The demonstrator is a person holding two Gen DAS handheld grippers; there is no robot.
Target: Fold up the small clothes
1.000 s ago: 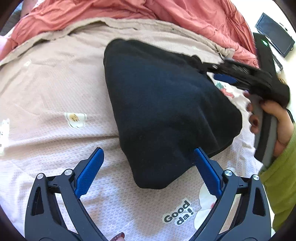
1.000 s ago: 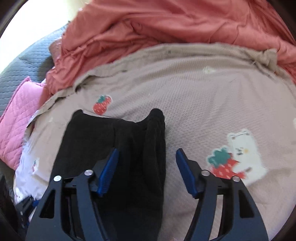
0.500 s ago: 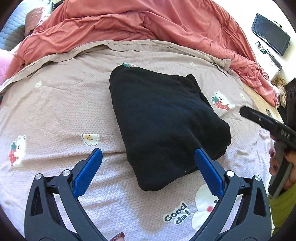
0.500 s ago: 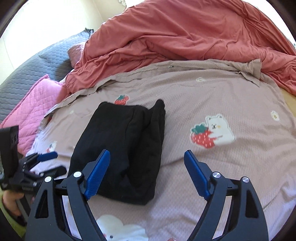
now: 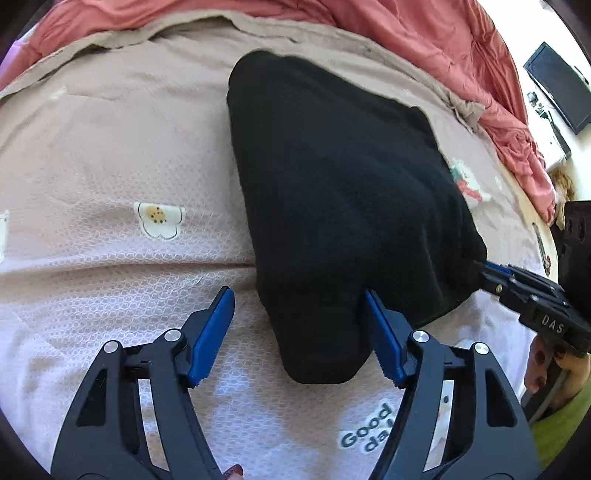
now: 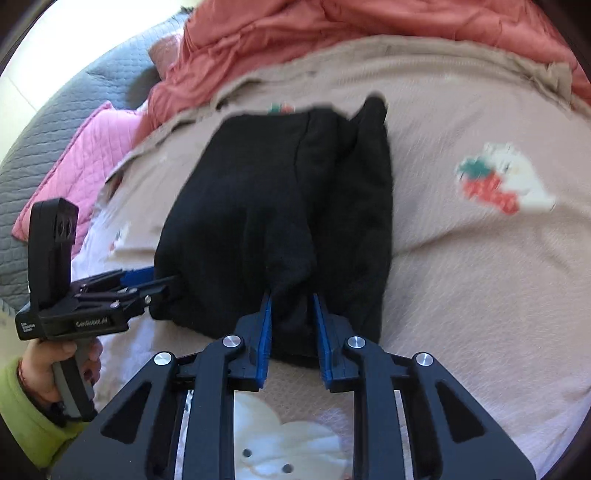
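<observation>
A folded black garment [image 5: 343, 206] lies on the printed bedsheet [image 5: 110, 258]. It also shows in the right wrist view [image 6: 280, 221]. My left gripper [image 5: 299, 332] is open, its jaws straddling the garment's near corner. My right gripper [image 6: 291, 325] has closed on the garment's near edge, with a fold of black cloth between its jaws. In the left wrist view the right gripper [image 5: 487, 273] meets the garment's right edge. In the right wrist view the left gripper [image 6: 162, 280] is at the garment's left corner.
A salmon duvet [image 5: 424, 33] is bunched along the far side of the bed. A pink quilted pillow [image 6: 85, 155] and grey quilt [image 6: 55, 122] lie at the left. A dark monitor [image 5: 557, 85] stands on a desk at the right.
Both grippers moved back in toward the garment. The right gripper went from wide open to shut on the garment's near edge. The left jaws narrowed around the corner.
</observation>
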